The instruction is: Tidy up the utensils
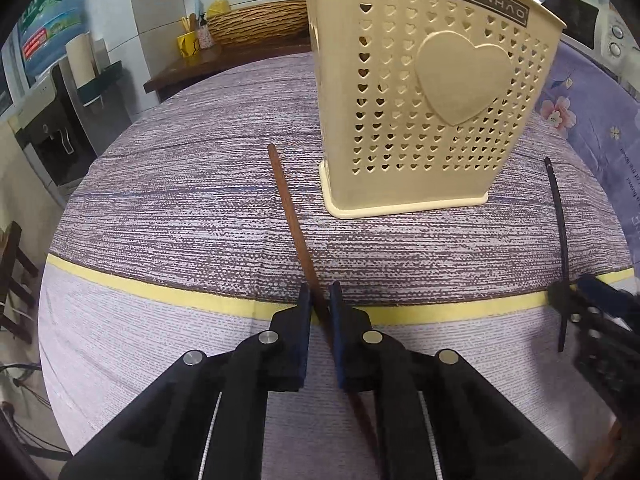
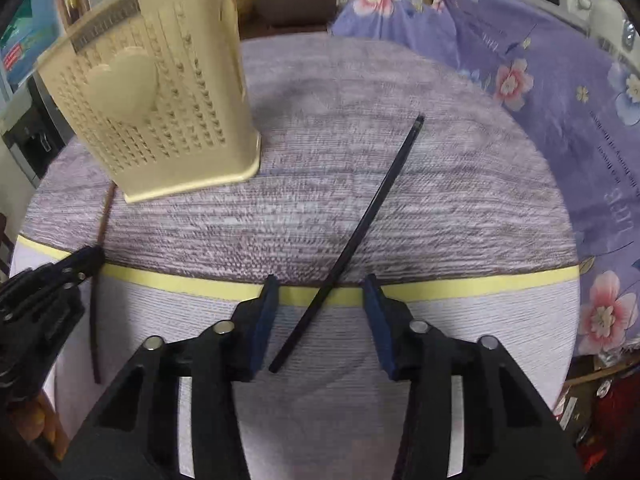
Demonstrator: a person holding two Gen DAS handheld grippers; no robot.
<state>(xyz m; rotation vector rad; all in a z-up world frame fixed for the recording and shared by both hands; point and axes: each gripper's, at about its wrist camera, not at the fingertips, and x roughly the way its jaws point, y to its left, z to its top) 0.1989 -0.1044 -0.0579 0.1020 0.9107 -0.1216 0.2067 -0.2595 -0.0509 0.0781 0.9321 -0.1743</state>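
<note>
Ahead of me the cream utensil holder (image 1: 432, 92) stands upright on the bench (image 1: 180, 208), blocking the middle far side. Open cloth lies to its left and right, and all along the near edge. The brown chopstick (image 1: 290, 216) lies flat just left of the holder's base, the black chopstick (image 2: 360, 224) well to its right. A crumpled floral cloth (image 2: 560, 120) banks up along the right edge.

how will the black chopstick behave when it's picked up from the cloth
The black chopstick looks thin and straight, so probably stiff and light. Its glossy surface may be slippery. Lying flat on the tablecloth, it could roll or pivot if pinched off-centre.
</note>
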